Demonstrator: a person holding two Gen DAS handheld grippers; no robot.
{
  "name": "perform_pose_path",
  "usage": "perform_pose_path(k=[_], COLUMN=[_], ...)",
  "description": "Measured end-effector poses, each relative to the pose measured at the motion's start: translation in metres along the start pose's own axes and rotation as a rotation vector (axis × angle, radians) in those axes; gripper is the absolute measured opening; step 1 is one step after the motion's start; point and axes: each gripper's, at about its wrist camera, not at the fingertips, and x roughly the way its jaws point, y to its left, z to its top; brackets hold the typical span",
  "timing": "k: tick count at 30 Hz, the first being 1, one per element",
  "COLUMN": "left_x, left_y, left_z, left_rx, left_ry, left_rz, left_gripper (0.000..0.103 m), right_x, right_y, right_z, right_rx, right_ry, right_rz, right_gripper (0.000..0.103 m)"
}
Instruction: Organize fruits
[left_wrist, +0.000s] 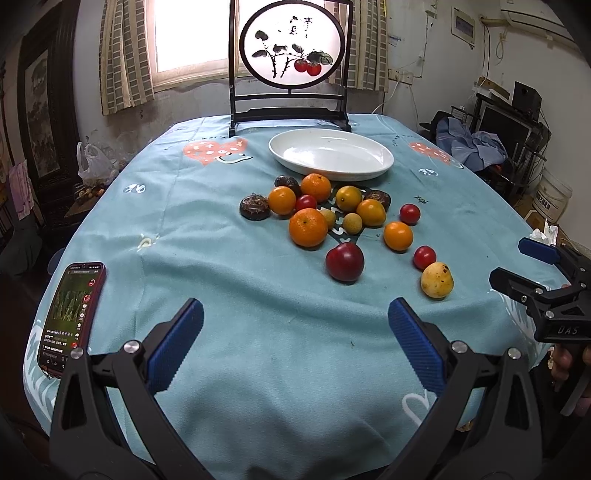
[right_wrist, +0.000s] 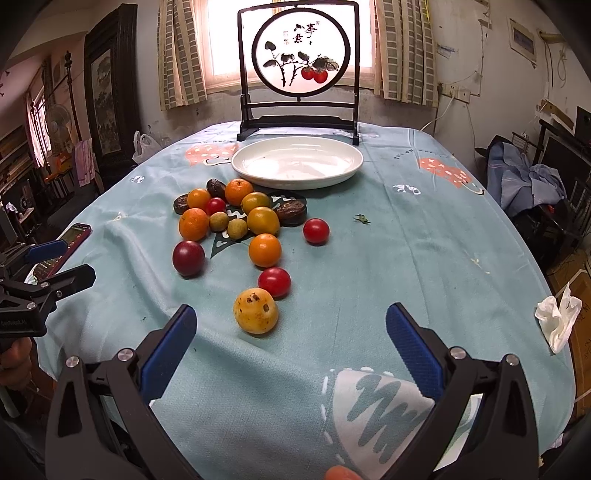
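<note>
We hold both tongs, left and right, spread and empty, low over the cloth-covered worktop, near round glossy fruits.

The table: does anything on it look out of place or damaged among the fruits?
A phone lies at the left edge, its screen lit. A crumpled tissue sits at the right edge. The yellow fruit nearest the right hand-held gripper has dark blemishes on its skin.

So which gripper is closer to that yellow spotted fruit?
Right. The yellow spotted fruit lies just ahead of the right gripper, by its left finger. The left gripper sits farther back and left of it.
</note>
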Motion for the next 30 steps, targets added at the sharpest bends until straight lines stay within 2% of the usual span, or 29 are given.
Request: perform_pose_path(k=[30], left_x=[0.0031], left_y=[0.0023], left_z=[-0.0017], left_rx=[0.005], left_ry=[0.003], left_rz=[0.005], left_gripper=[0.101], right_x=[0.0041], right_y=[-0.0031], right_z=[-0.0003], right_rx=[0.007], right_ry=[0.016], right_rz=[0.002], right_gripper=[0.102])
